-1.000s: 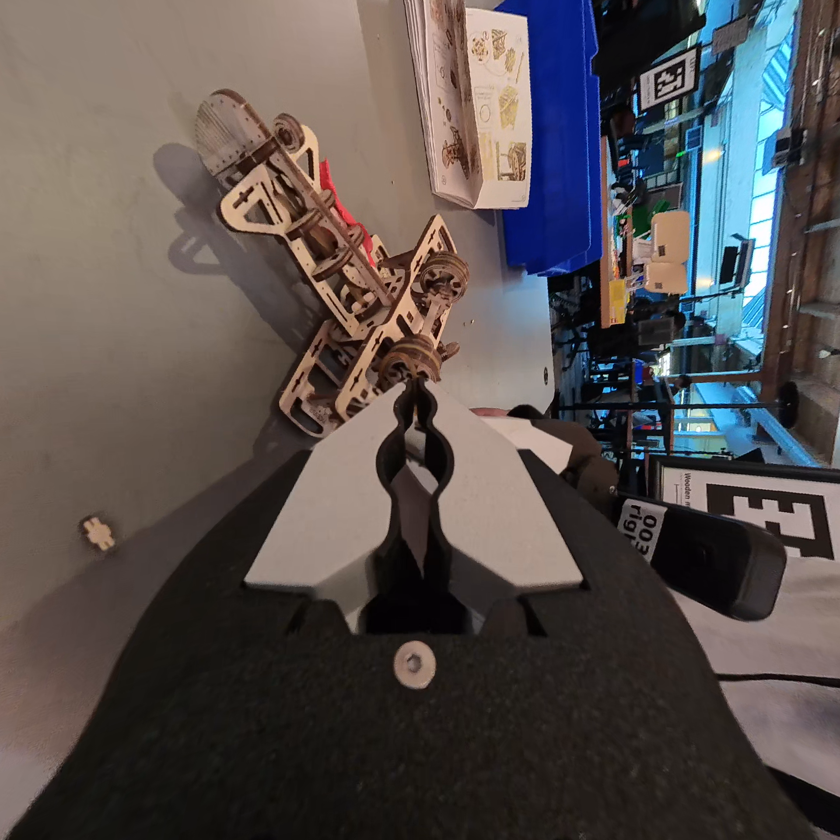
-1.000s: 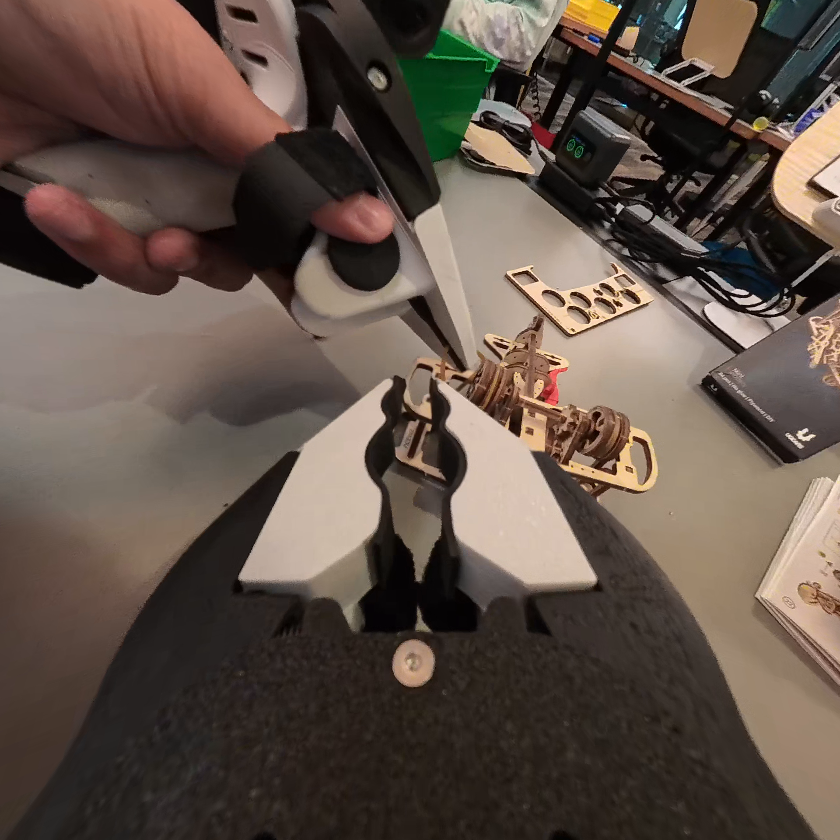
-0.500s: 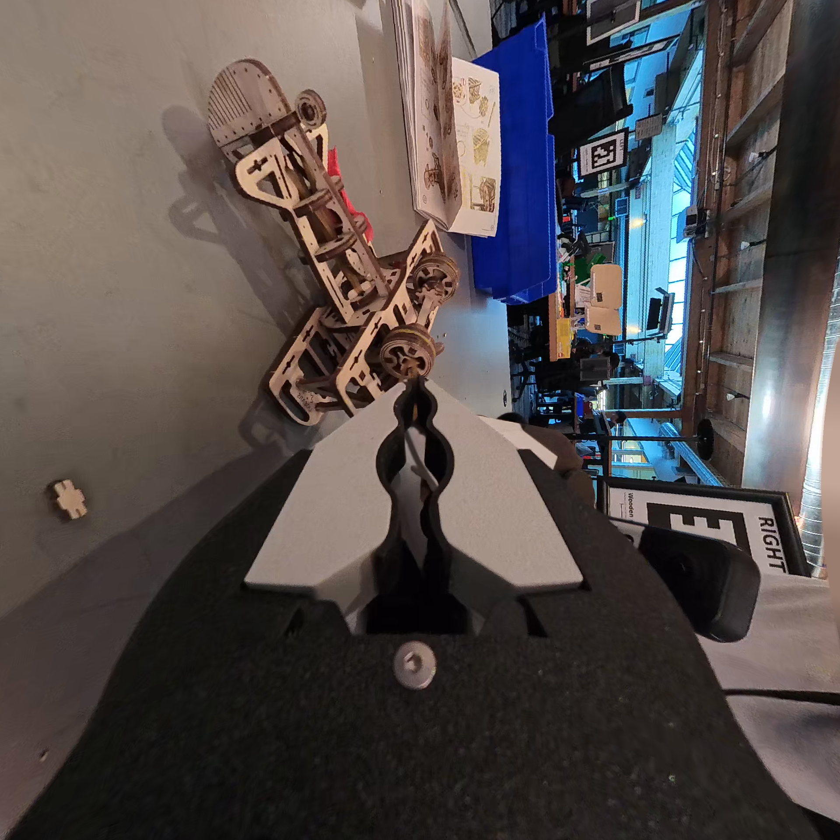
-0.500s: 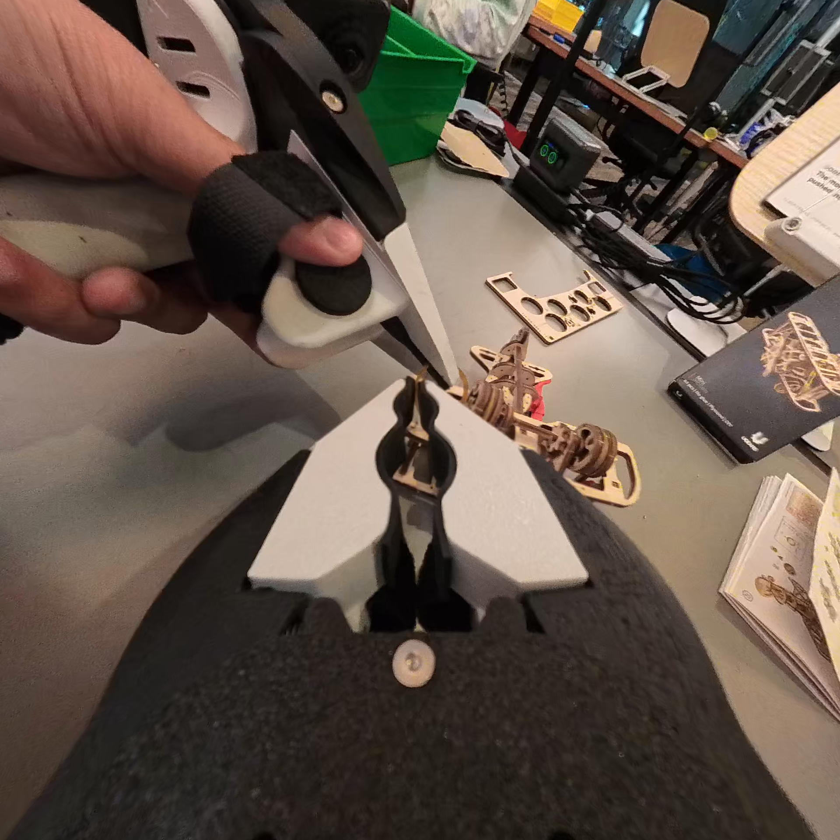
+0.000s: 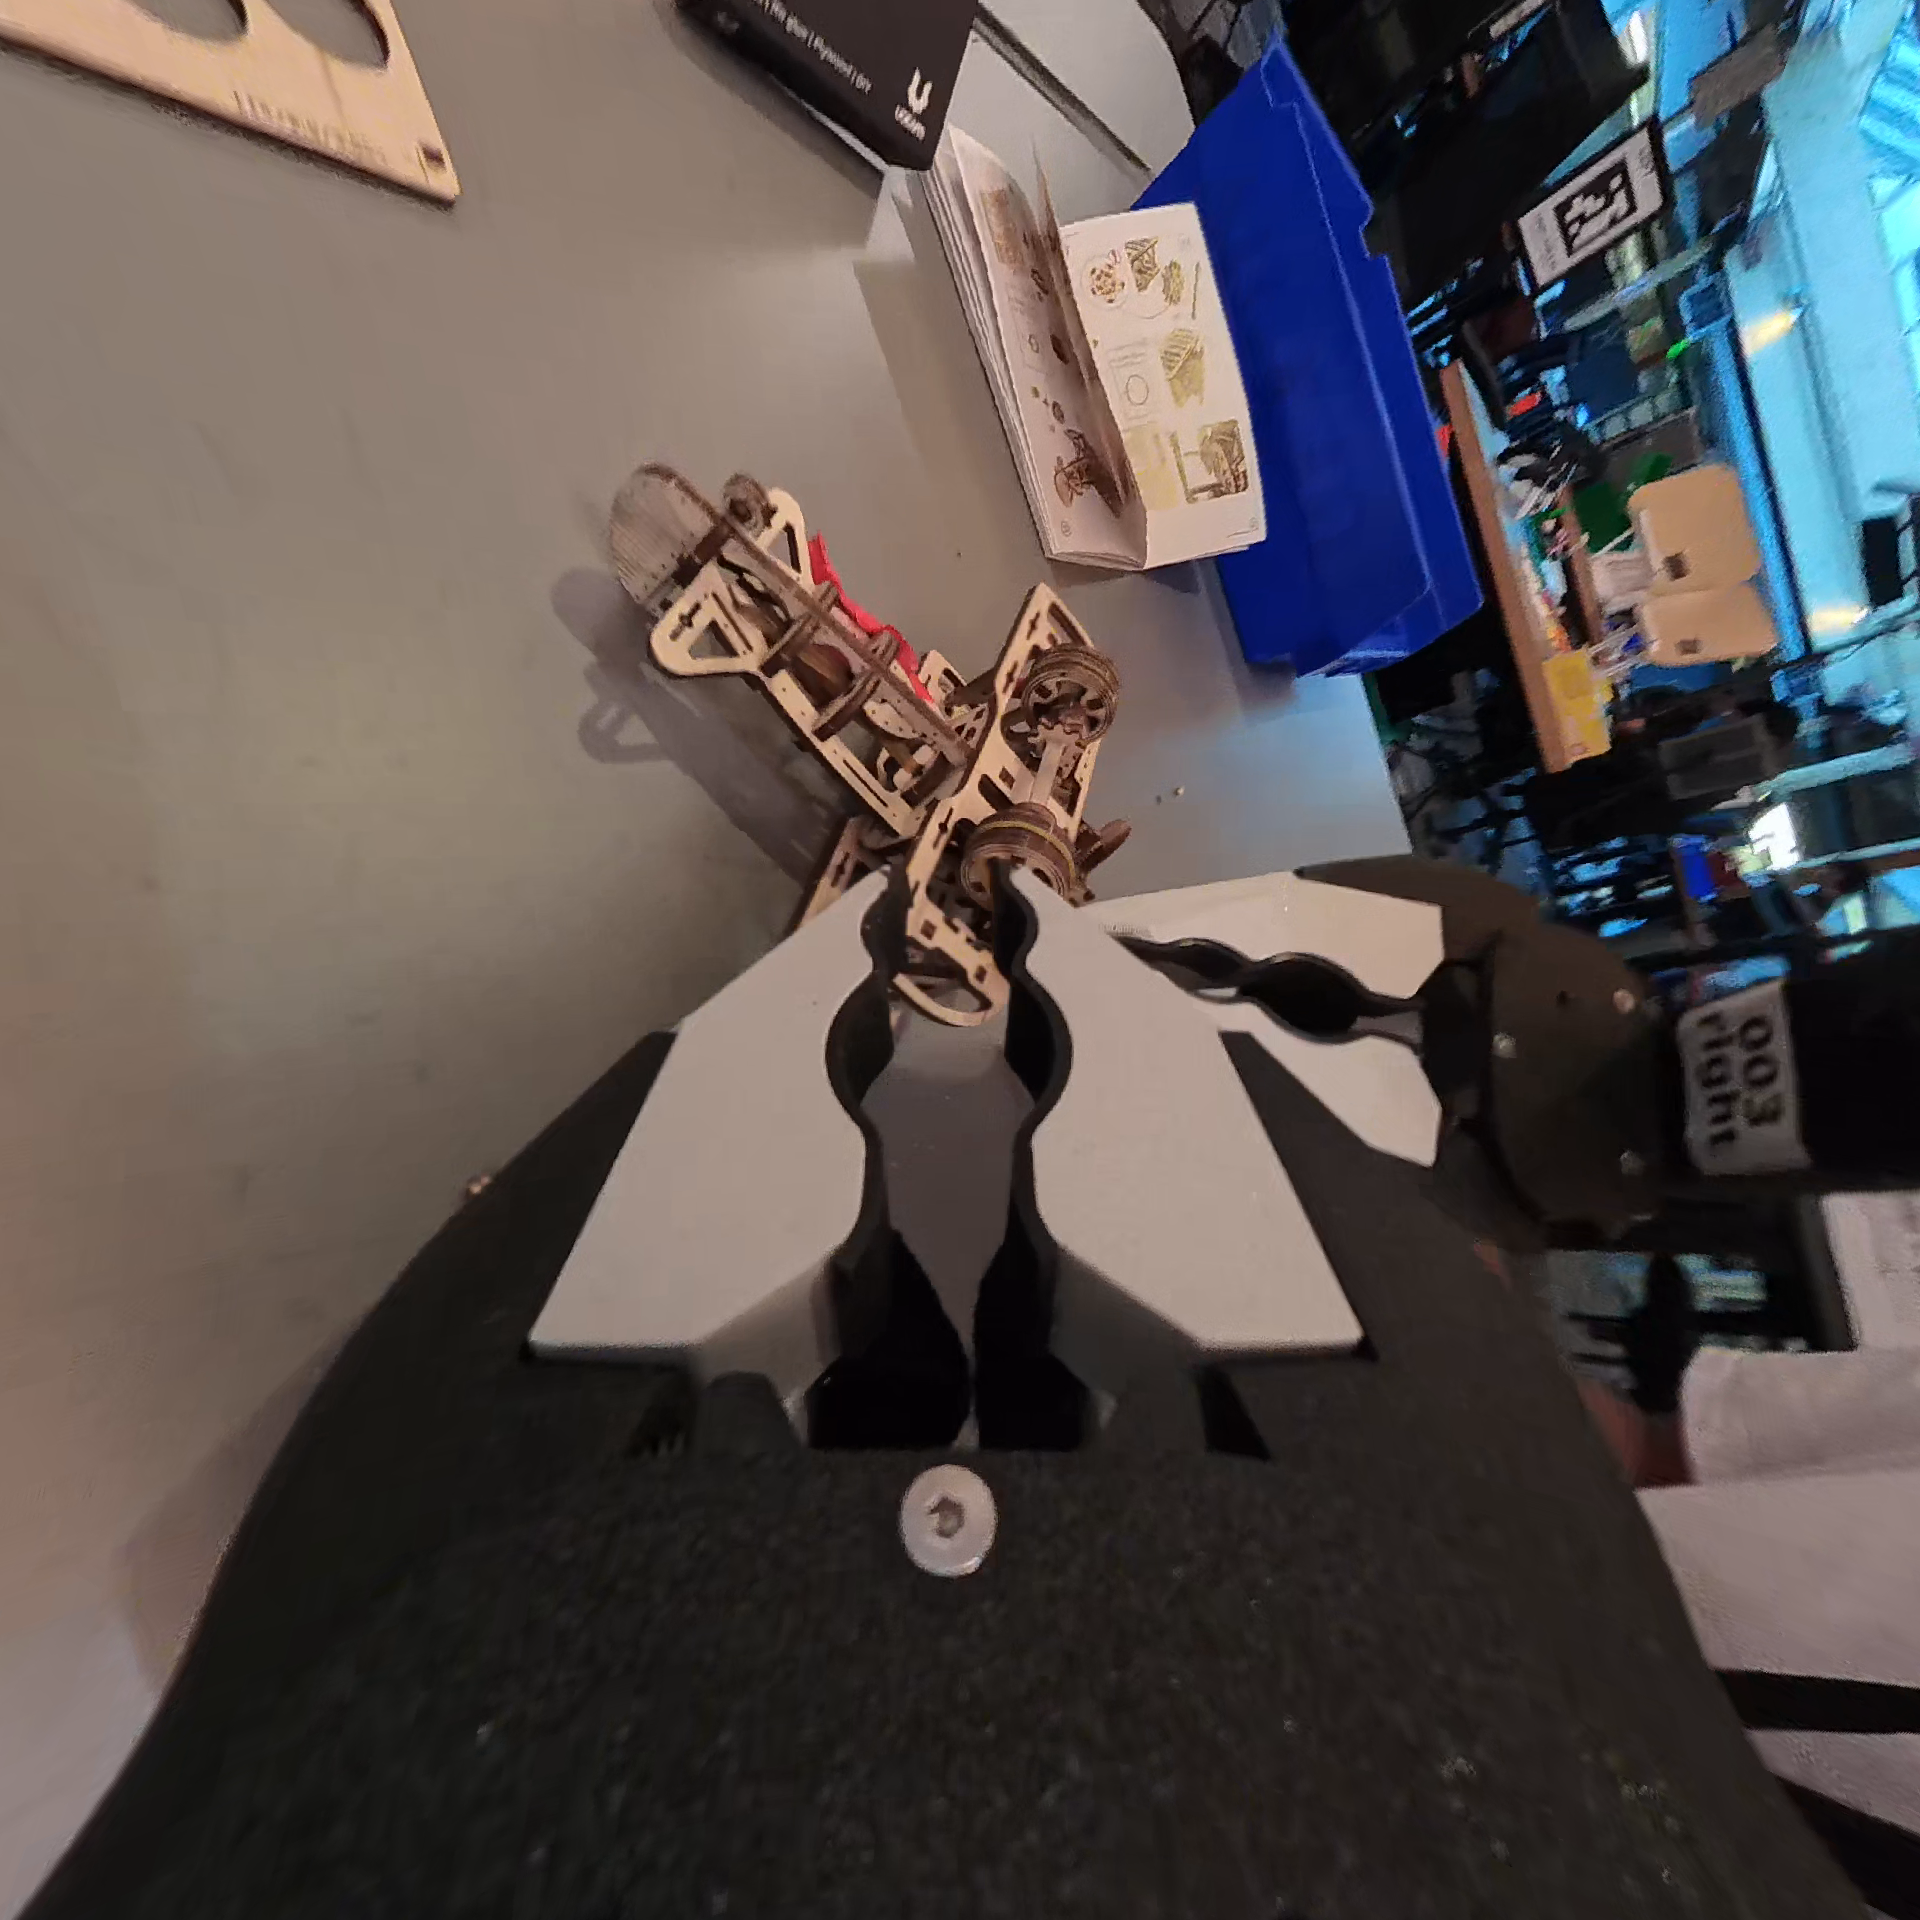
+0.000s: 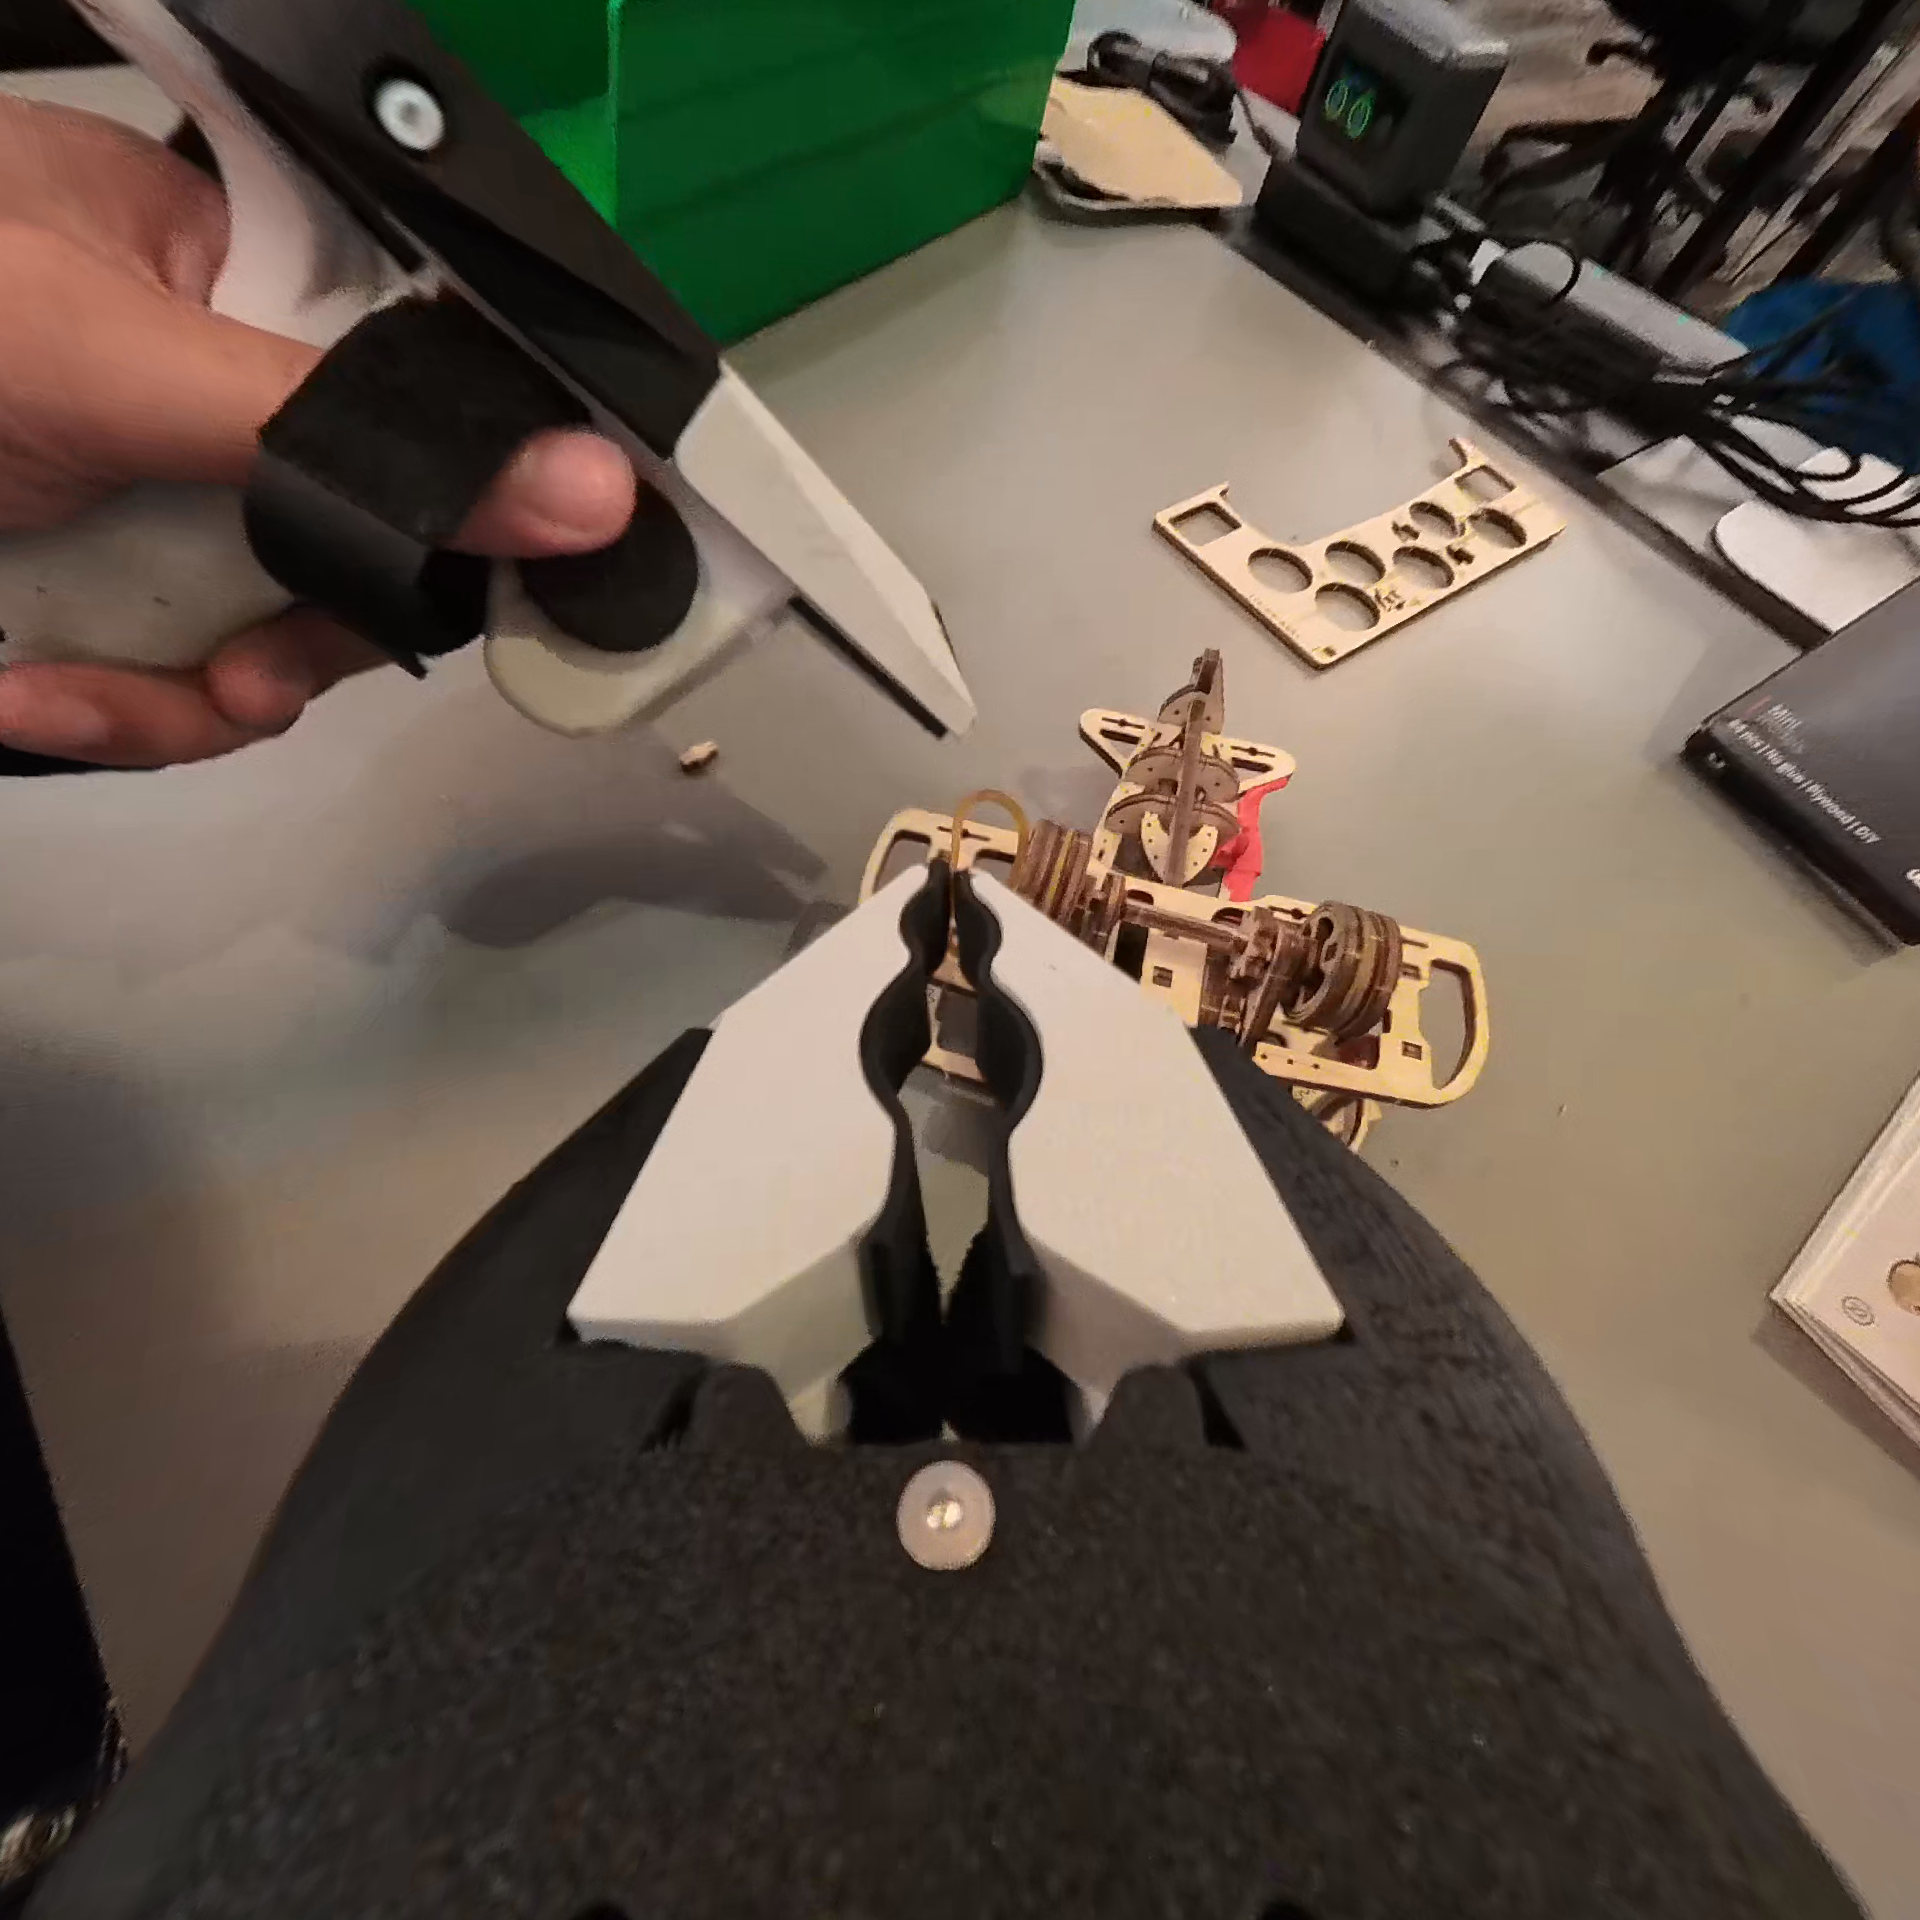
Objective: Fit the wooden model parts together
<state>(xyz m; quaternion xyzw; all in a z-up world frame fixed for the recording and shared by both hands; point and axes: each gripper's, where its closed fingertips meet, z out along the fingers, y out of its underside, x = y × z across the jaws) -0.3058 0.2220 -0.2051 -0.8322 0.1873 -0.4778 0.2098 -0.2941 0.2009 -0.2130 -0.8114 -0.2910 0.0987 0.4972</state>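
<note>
My left gripper (image 5: pixel 940 914) has just spread apart off the pale laser-cut wooden model (image 6: pixel 1195 935) — my right gripper (image 6: pixel 951 883) stays pinched on its near-left frame loop, holding alone.

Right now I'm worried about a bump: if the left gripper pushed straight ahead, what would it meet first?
Most likely the wooden model: the open left gripper already frames its near frame end, though depth is unclear.
</note>
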